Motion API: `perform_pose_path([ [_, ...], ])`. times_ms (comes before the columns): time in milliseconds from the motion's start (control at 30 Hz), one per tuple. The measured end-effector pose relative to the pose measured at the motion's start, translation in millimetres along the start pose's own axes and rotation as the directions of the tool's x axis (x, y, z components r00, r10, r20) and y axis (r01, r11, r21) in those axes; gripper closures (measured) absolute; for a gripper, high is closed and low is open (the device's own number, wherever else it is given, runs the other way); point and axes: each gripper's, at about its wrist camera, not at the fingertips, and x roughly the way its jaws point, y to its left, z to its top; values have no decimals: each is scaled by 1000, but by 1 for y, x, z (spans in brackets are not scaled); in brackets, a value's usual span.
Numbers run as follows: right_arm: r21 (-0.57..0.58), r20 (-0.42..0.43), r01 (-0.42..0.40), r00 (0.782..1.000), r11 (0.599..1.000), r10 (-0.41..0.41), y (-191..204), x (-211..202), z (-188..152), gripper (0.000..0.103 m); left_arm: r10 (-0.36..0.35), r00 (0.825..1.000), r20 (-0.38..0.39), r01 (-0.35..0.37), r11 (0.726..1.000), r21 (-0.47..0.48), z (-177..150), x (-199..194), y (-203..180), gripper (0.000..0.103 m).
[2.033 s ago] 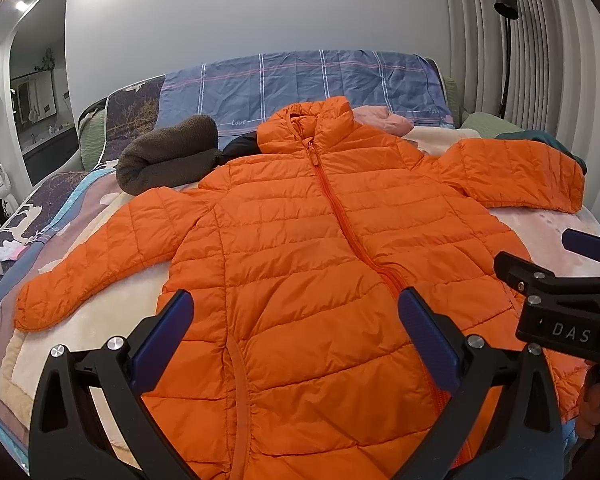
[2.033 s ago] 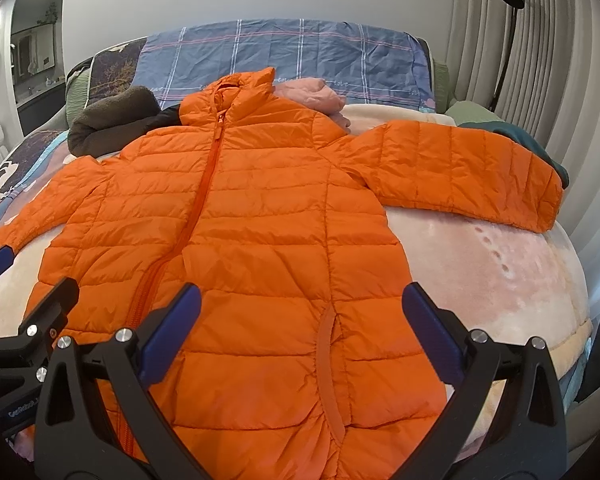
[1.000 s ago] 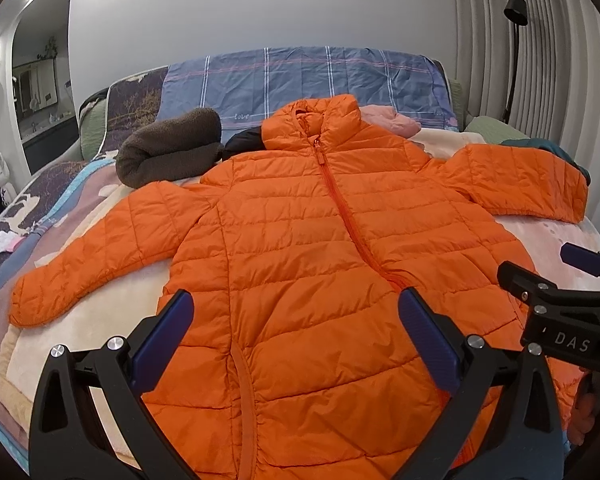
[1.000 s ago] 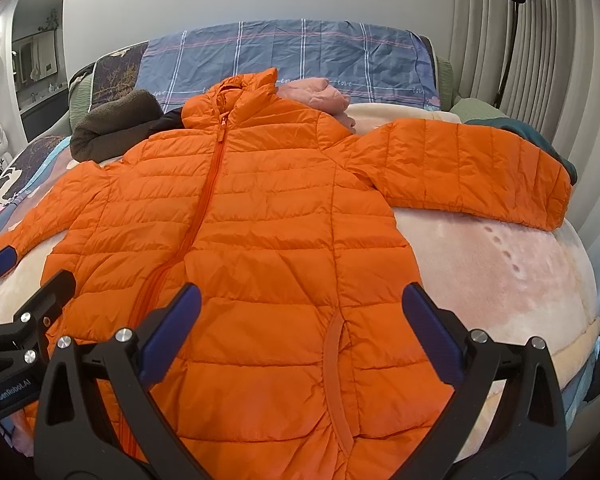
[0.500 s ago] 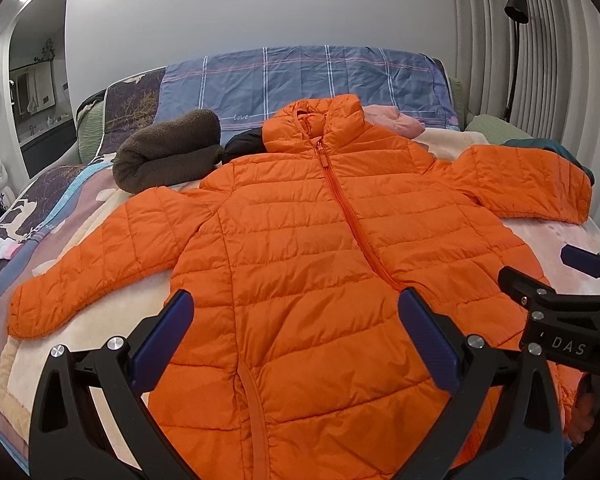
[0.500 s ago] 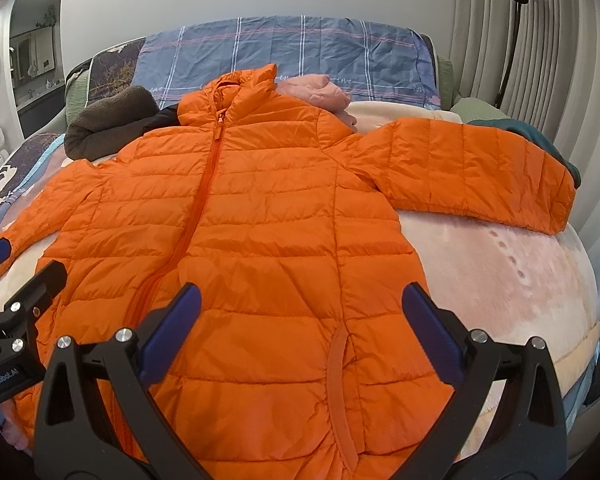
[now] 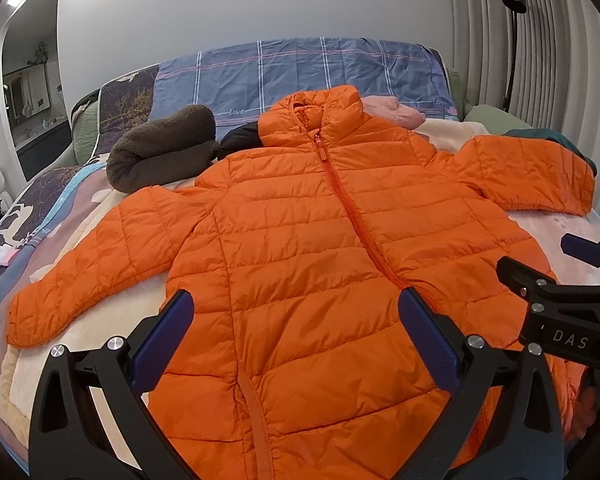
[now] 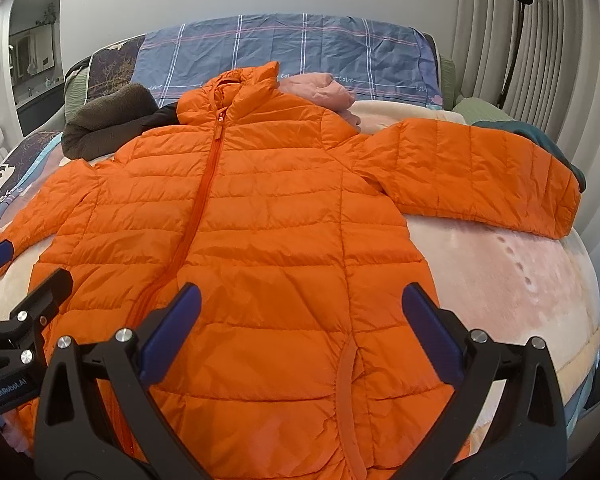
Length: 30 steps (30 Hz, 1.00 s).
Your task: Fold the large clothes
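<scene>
An orange quilted puffer jacket (image 7: 300, 248) (image 8: 284, 232) lies flat and zipped on the bed, front up, collar at the far end, both sleeves spread outward. My left gripper (image 7: 296, 320) hovers open above the jacket's lower left half, nothing between its blue pads. My right gripper (image 8: 300, 316) hovers open above the lower right half, also holding nothing. Each view shows the other gripper at its edge: the right one (image 7: 556, 276) at the right, the left one (image 8: 20, 276) at the left.
A rolled brown fleece (image 7: 160, 152) and a pink garment (image 8: 324, 92) lie by the collar. A blue plaid pillow (image 7: 300, 72) leans at the headboard. A teal cloth (image 8: 540, 136) sits under the right cuff. The cream blanket (image 8: 500, 264) ends at the bed's right edge; a floor lamp (image 8: 518, 20) stands beyond.
Both grippers have drifted slightly over the jacket's hem area, staying open. The jacket itself has not moved.
</scene>
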Motion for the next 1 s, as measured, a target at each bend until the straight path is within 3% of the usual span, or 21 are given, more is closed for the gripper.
perform_pose_path([
  [467,-3,20,-6,1000,1000,6,3,0,10,2,-18,1000,25,18,1000,10,14,0,2,1],
  [567,3,22,-62,998,998,62,1,0,14,2,-39,999,30,39,999,-7,19,2,4,1],
  [700,6,-12,-253,967,967,253,-9,7,32,2,-30,999,44,30,1000,10,31,9,6,1],
  [833,7,82,-211,974,977,210,-19,4,56,2,-33,997,63,33,999,5,45,17,11,1],
  [1000,-100,85,-169,980,981,178,-9,17,89,28,-64,997,50,63,998,5,68,39,17,1],
])
